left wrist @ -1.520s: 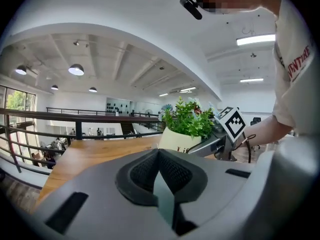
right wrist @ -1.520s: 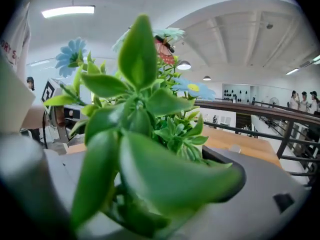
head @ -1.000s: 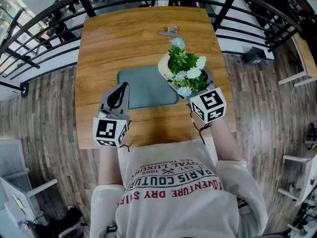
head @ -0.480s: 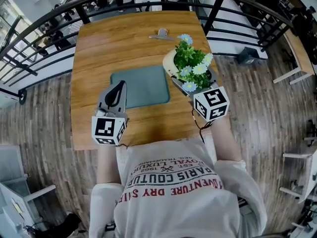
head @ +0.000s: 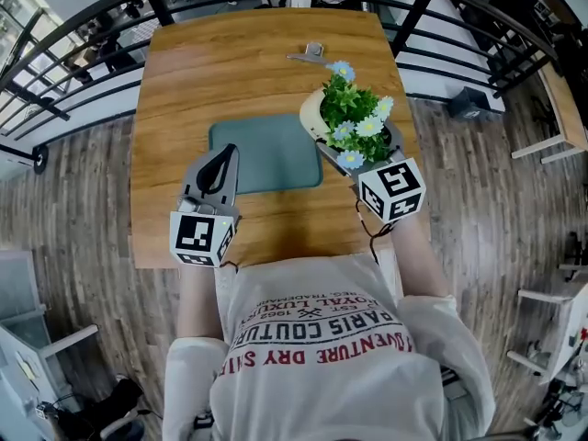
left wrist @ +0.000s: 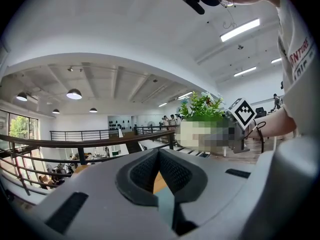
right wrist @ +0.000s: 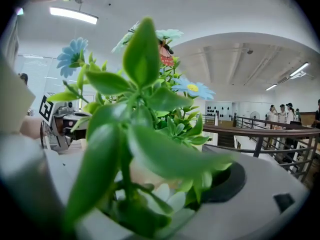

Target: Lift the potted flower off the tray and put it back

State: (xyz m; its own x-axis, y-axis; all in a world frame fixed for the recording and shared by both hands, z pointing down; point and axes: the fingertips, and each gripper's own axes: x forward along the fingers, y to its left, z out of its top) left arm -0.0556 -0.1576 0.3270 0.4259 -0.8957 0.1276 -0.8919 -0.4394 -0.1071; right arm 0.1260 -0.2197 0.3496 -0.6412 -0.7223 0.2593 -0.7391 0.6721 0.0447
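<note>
The right tongs [head: 356, 150] are clamped on the potted flower [head: 354, 118] and hold it off the tray [head: 262, 154], just beyond the tray's right edge. The cream pot leans a little, with its rim turned toward the tray and the blue and white blooms spread over the tongs. In the right gripper view green leaves fill the space between the jaws of the right tongs [right wrist: 150, 194], and a strip of the pale pot shows low between them.

The left tongs [head: 219, 168] sit at the tray's left near corner, pointing away from the person. In the left gripper view their dark ribbed pads [left wrist: 145, 171] meet at the tip with nothing between them, and wood and a sliver of the tray's green show through the gap behind. That view also shows the potted flower [left wrist: 202, 106] off to the right.

The tray lies flat in the middle of the wooden worktop [head: 230, 72]. A small metal clip [head: 312, 55] lies well beyond the tray's far right corner. A black railing [head: 55, 67] runs behind the worktop, past the tray's far side.
</note>
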